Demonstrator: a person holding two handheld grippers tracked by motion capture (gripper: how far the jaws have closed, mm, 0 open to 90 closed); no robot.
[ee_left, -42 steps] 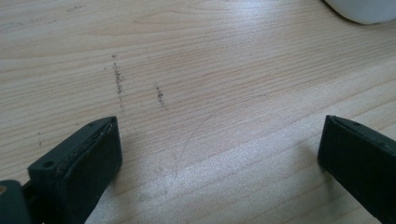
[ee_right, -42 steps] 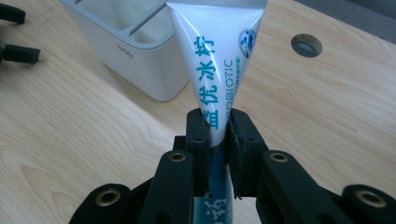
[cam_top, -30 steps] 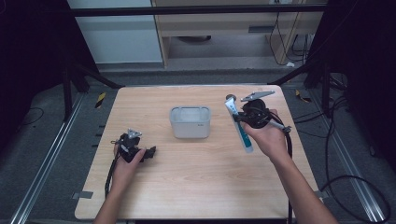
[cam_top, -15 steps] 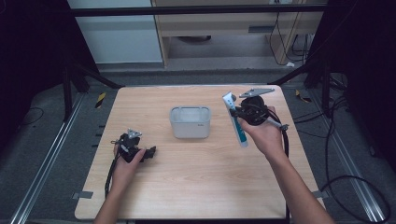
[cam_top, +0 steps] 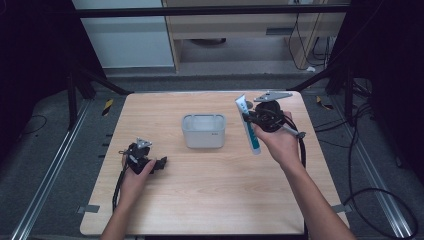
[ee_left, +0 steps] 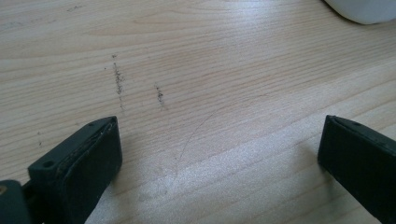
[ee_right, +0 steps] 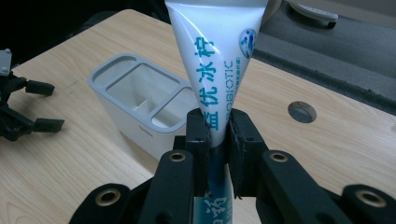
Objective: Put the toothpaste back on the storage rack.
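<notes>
Right gripper (cam_top: pixel 248 118) is clamping the toothpaste tube (cam_top: pixel 248 125) mid-air, just right of the white holder (cam_top: pixel 202 130). Left gripper (cam_top: pixel 159 164) is sitting wide open, empty, on the table's (cam_top: pixel 225 200) near-left.

Evenly lit tabletop (cam_top: pixel 210 200) from above, dark surroundings. Soft, faint shadows. Sheen on the wood between the black pads in the left gripper view. Glare on the tube (ee_right: pixel 212 51); near edges slightly soft.

Bare tabletop (cam_top: pixel 215 195) all round — sole obstacle (mid-table) the white holder (cam_top: pixel 203 131).
</notes>
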